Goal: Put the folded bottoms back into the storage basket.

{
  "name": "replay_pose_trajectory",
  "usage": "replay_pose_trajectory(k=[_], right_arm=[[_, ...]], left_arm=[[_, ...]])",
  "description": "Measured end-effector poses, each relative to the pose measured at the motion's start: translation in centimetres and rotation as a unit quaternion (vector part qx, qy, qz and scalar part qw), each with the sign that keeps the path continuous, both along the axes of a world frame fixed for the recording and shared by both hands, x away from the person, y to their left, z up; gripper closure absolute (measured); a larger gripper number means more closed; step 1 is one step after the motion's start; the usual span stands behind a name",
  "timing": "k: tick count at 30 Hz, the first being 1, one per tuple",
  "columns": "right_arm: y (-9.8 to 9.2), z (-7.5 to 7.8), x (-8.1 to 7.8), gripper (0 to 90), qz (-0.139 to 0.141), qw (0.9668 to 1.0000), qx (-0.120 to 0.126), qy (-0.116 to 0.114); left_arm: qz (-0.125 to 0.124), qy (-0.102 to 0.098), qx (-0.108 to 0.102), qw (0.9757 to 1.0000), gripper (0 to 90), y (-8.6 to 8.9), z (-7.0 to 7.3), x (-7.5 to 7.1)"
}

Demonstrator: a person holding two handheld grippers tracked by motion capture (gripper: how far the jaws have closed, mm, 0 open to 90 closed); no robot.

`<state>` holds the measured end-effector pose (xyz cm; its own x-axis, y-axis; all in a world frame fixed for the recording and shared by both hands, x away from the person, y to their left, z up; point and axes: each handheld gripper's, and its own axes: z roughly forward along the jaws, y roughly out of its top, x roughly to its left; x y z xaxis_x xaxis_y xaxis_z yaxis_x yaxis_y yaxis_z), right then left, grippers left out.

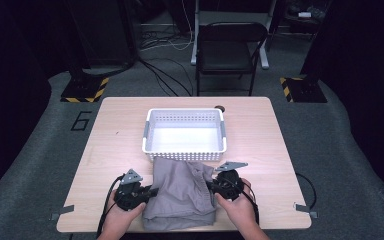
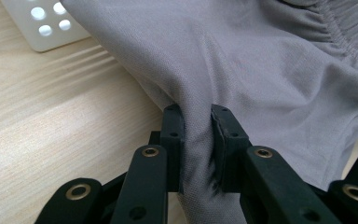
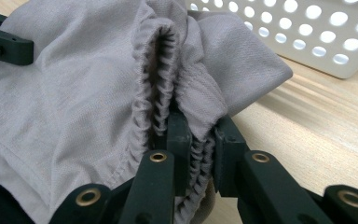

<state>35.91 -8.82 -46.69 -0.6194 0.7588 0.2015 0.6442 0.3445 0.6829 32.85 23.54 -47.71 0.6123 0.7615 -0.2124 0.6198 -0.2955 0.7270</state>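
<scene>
High view: the grey garment [image 1: 182, 192] is lying folded on the near half of the worktop [image 1: 115, 135], its far edge just beside the white basket [image 1: 185, 131]. The left gripper [image 1: 151, 192] is gripping the garment's left edge and the right gripper [image 1: 213, 188] is gripping its right edge, one hand behind each. Risk noted: the bundle is sagging between two narrow grips, so in my judgement the folds could be opening up if the hands are drawing apart or rising unevenly. The basket's near wall is standing close, and a low carry could be snagging cloth on that rim.

Left gripper view: the jaws are clenched on a thin pinch of plain fabric [image 2: 198, 135], the cloth passing straight between the pads and spreading away above and to the right. The bite is shallow and is taking few layers; slippage is the likely fault here, with the lower layers dropping free.

Right gripper view: the jaws are clamped on the gathered elastic waistband [image 3: 198, 156], which is bunching thickly between the pads and rising above them. The hold looks firmer, though elastic could be stretching and creeping out under load. The basket wall [image 3: 307, 42] is standing near, beyond the cloth.
</scene>
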Motion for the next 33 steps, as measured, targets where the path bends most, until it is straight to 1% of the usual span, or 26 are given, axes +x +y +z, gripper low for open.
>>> replay_pose_trajectory(k=[2,3,4,5,6,7,8,11,12,13,15,16,17,18,20,21,22,23,24,25,26,27,29,31,32,33], right_arm=[[-0.1,0.2,-0.1,79.3,0.000,1.0000,0.002,-0.002],[-0.1,0.3,-0.1,79.4,0.000,1.0000,0.004,-0.001],[-0.1,0.4,-0.2,79.4,-0.001,1.0000,0.005,-0.003],[-0.1,0.6,-0.2,79.3,0.002,0.9999,0.004,-0.009],[-0.1,0.9,-0.4,79.3,0.001,0.9999,0.006,-0.009],[-0.1,0.9,-0.4,79.3,0.001,0.9999,0.006,-0.009],[-0.2,1.3,-0.4,79.3,0.004,0.9998,0.005,-0.017],[-0.3,1.7,-0.5,79.3,0.003,0.9997,0.007,-0.022],[-0.5,2.0,-0.5,79.3,0.003,0.9996,0.010,-0.025],[-0.5,2.1,-0.6,79.3,0.000,0.9996,0.015,-0.022],[-0.8,2.5,-0.6,79.3,-0.001,0.9995,0.018,-0.026],[-0.8,2.7,-0.7,79.3,-0.003,0.9995,0.022,-0.023],[-0.9,2.8,-0.8,79.2,-0.003,0.9994,0.024,-0.024],[-1.0,3.0,-0.8,79.3,-0.002,0.9994,0.023,-0.025],[-1.0,3.4,-0.8,79.3,-0.002,0.9993,0.023,-0.030],[-1.1,3.6,-0.8,79.3,0.000,0.9992,0.021,-0.034],[-1.1,3.8,-0.9,79.3,-0.001,0.9992,0.022,-0.035],[-1.1,3.9,-0.9,79.3,0.000,0.9990,0.021,-0.039],[-1.1,4.0,-0.9,79.3,-0.001,0.9990,0.020,-0.040],[-1.2,4.0,-0.9,79.2,-0.001,0.9990,0.021,-0.040],[-1.2,4.0,-0.8,79.3,-0.002,0.9990,0.021,-0.039],[-1.3,4.0,-0.8,79.3,-0.002,0.9990,0.021,-0.039],[-1.3,4.1,-0.8,79.2,-0.001,0.9989,0.021,-0.041],[-1.2,4.4,-0.8,79.2,-0.002,0.9989,0.021,-0.041],[-1.3,4.6,-0.7,79.2,0.001,0.9988,0.020,-0.045],[-1.2,4.7,-0.8,79.2,-0.001,0.9988,0.021,-0.043]], left_arm=[[0.000,-0.003,0.001,1.0000,76.5,-0.1,0.2,-0.1],[-0.006,-0.004,0.004,1.0000,76.5,0.0,0.3,-0.1],[-0.004,-0.008,0.004,1.0000,76.5,-0.1,0.5,-0.2],[-0.005,-0.006,0.003,1.0000,76.5,-0.1,0.6,-0.3],[-0.004,-0.009,0.003,0.9999,76.5,-0.1,0.8,-0.4],[-0.005,-0.009,0.000,0.9999,76.5,-0.1,1.0,-0.4],[-0.005,-0.010,-0.002,0.9999,76.5,0.0,1.1,-0.4],[-0.004,-0.002,-0.013,0.9999,76.5,0.1,1.7,-0.5],[-0.007,-0.005,-0.015,0.9999,76.5,0.2,1.9,-0.5],[-0.006,-0.002,-0.024,0.9997,76.5,0.2,2.0,-0.5],[-0.006,-0.007,-0.030,0.9995,76.5,0.3,2.5,-0.6],[-0.006,-0.010,-0.030,0.9995,76.5,0.3,2.6,-0.6],[-0.008,-0.008,-0.031,0.9995,76.5,0.2,2.8,-0.7],[-0.005,-0.013,-0.032,0.9994,76.5,0.1,3.0,-0.7],[-0.007,-0.015,-0.036,0.9992,76.5,0.0,3.4,-0.7],[-0.004,-0.016,-0.034,0.9993,76.5,-0.1,3.6,-0.7],[-0.008,-0.014,-0.036,0.9992,76.5,-0.1,3.8,-0.7],[-0.006,-0.018,-0.033,0.9993,76.5,-0.1,3.9,-0.7],[-0.001,-0.011,-0.038,0.9992,76.5,-0.3,4.0,-0.7],[-0.007,-0.016,-0.032,0.9993,76.5,-0.3,4.1,-0.5],[-0.006,-0.016,-0.029,0.9994,76.5,-0.3,4.2,-0.5],[-0.003,-0.011,-0.033,0.9994,76.5,-0.4,4.2,-0.5],[-0.005,-0.017,-0.026,0.9995,76.5,-0.4,4.4,-0.5],[-0.007,-0.018,-0.026,0.9995,76.5,-0.4,4.7,-0.4],[-0.005,-0.022,-0.026,0.9994,76.5,-0.4,4.8,-0.4],[-0.003,-0.020,-0.025,0.9995,76.5,-0.4,5.0,-0.4]])
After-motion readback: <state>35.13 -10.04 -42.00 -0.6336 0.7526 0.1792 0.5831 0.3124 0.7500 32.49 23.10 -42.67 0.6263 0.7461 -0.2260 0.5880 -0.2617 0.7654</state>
